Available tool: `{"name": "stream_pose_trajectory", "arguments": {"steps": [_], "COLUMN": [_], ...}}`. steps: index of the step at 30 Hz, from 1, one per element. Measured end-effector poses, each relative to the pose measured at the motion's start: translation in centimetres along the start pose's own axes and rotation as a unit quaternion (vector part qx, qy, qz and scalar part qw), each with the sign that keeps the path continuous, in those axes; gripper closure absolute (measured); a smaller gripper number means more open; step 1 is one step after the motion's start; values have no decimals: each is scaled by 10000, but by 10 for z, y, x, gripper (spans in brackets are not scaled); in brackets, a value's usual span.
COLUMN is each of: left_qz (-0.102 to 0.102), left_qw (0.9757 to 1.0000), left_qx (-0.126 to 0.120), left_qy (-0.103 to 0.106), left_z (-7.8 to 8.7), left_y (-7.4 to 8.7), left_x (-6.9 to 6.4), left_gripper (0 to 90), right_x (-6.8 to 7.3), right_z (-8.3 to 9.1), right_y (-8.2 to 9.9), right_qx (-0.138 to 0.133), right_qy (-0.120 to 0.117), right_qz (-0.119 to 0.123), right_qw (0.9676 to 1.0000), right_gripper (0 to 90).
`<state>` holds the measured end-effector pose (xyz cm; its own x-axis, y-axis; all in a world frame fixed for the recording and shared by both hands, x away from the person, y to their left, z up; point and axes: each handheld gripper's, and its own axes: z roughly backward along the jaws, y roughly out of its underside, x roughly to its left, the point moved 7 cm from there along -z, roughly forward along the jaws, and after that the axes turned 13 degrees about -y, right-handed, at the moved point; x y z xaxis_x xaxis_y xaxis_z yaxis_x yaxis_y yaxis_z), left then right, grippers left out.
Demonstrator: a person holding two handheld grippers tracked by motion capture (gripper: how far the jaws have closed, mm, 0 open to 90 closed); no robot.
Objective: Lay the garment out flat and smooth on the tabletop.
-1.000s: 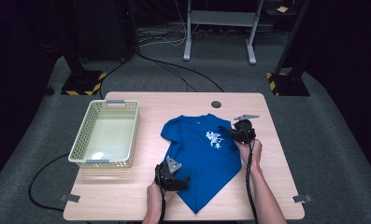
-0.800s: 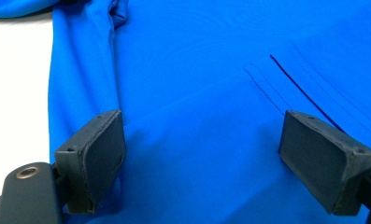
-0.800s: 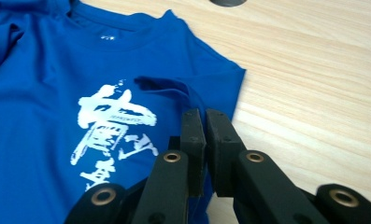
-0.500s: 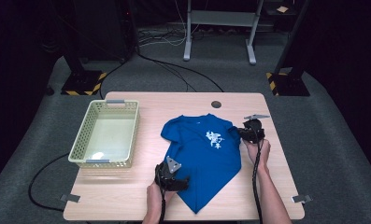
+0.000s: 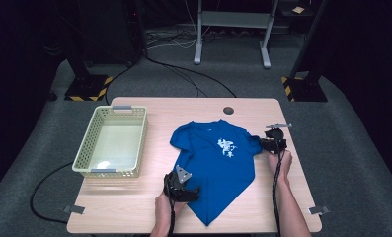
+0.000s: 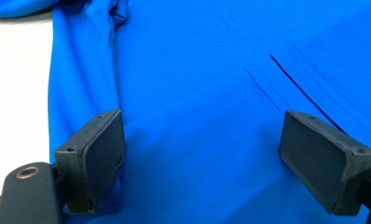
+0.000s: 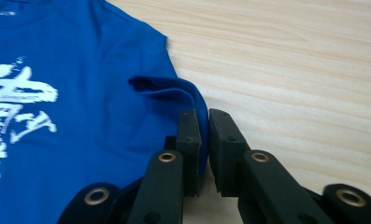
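1. Blue T-shirt (image 5: 218,168) lies spread on the desk (image 5: 134,202), right of the basket (image 5: 112,143).
2. Left gripper (image 6: 216,154) presses the near hem flat, jaws wide open.
3. Right gripper (image 7: 204,149) pinches the sleeve (image 7: 174,91), apparently to fold it.

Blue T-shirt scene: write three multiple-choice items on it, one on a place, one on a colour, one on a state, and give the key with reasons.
1. Where on the table does the basket stand?
A. left of the T-shirt
B. on the T-shirt
C. right of the T-shirt

2. What colour is the T-shirt's print?
A. red
B. white
C. yellow

3. How is the right claw?
A. wide open above the basket
B. shut on the T-shirt's sleeve
C. shut on a cable

Key: 1 A, the basket sits at the left beside the blue T-shirt. 2 B, the marks are white. 3 B, sleeve fabric is pinched between its jaws.
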<state>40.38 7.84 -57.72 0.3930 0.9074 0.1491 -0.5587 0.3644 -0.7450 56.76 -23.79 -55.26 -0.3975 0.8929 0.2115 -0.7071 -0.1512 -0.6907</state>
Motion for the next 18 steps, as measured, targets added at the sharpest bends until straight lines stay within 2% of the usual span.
{"name": "stream_pose_trajectory", "arguments": {"steps": [6,11,13,15,18], "left_qz": [0,-3,1,0,1], "left_qw": [10000,10000,10000,10000,10000], "left_qx": [-5,1,-5,-4,-5], "left_qy": [-1,0,-1,-2,-1], "left_z": [0,0,0,0,0], "left_y": [0,0,0,0,0], "left_x": [0,0,0,0,0], "left_gripper": [141,140,140,141,140], "right_x": [-12,-17,-14,-7,6], "right_z": [6,12,15,17,12], "right_y": [6,8,6,2,-5], "right_qx": [8,-18,-94,-170,-136], "right_qy": [168,202,164,18,-119], "right_qz": [-111,-221,-167,-69,150], "right_qw": [9998,9996,9997,9998,9997], "right_gripper": [788,714,696,676,647]}}
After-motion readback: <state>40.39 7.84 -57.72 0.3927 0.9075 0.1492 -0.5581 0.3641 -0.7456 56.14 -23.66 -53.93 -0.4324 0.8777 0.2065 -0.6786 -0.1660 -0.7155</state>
